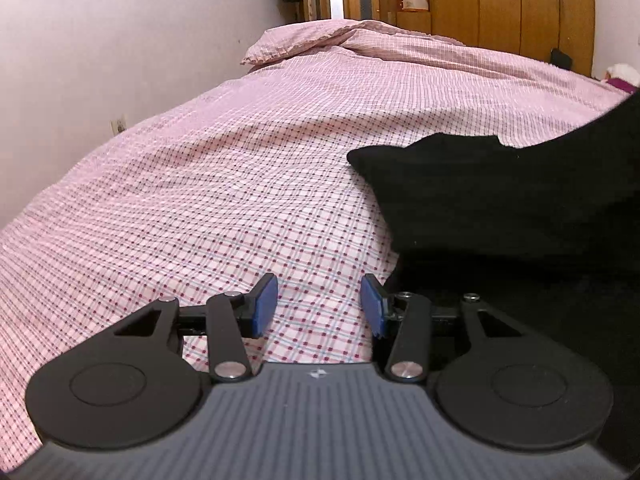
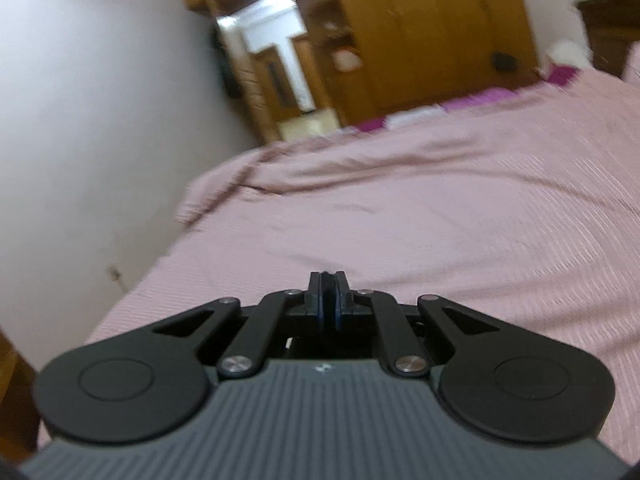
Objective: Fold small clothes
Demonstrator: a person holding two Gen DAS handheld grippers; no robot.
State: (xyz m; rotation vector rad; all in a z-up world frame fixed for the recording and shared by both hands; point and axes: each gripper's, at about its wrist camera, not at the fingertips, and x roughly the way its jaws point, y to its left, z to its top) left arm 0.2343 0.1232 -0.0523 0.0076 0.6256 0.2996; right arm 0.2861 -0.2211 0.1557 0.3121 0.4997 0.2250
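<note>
My left gripper (image 1: 319,305) has its fingers (image 1: 266,306) spread wide with nothing between them, low over the checked pink bed (image 1: 224,184). The black garment (image 1: 500,200) lies on the bed just to its right. My right gripper (image 2: 328,300) fingers are pinched together on what looks like black cloth, can't tell for sure. Wooden wardrobe (image 1: 512,4) at the far end.

Checked bed (image 1: 224,168), wooden wardrobe (image 1: 516,4), pale wall (image 1: 100,40).
</note>
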